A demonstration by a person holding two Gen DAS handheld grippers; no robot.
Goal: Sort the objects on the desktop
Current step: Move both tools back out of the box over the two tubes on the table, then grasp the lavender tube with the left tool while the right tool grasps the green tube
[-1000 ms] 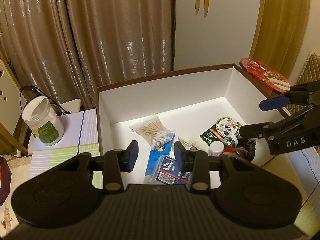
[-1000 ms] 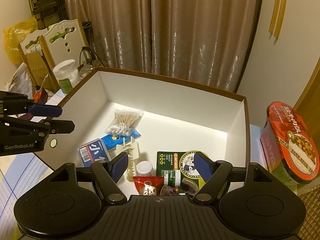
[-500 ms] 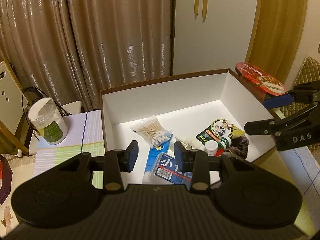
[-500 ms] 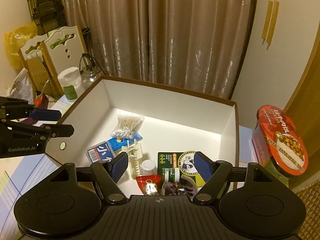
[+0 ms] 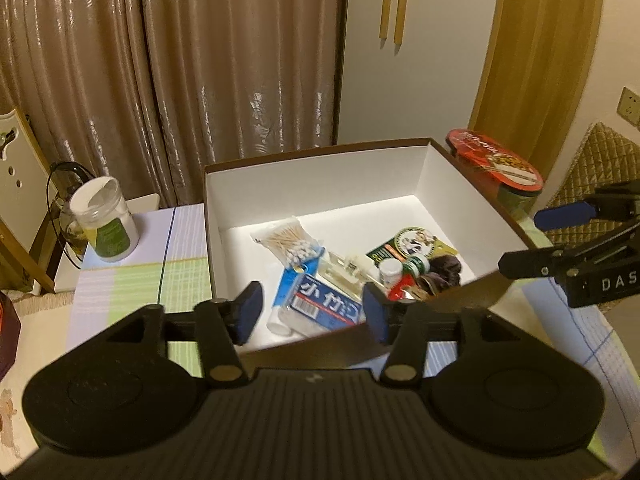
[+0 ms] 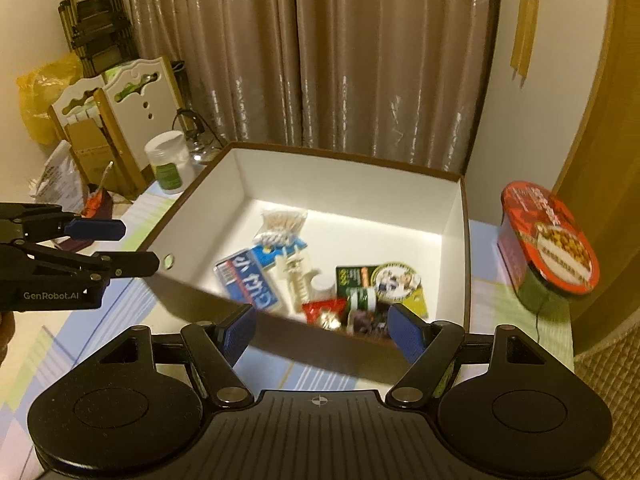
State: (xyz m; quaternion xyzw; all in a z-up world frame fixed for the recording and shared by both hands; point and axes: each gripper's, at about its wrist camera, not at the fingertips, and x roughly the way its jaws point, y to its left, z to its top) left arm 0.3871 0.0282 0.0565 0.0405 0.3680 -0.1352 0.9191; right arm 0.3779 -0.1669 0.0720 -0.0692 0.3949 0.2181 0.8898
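Brown curtains (image 5: 168, 80) hang behind striped tablecloth (image 5: 132, 284) bearing box (image 5: 320, 184).

This is a room in a home. Long shiny brown curtains (image 5: 168, 80) hang at twelve o'clock, beside a white wardrobe door with two wooden handles (image 5: 394, 12). A checked pastel tablecloth (image 5: 144, 280) covers the table, and a red-lidded instant noodle bowl (image 6: 552, 240) stands at three o'clock.
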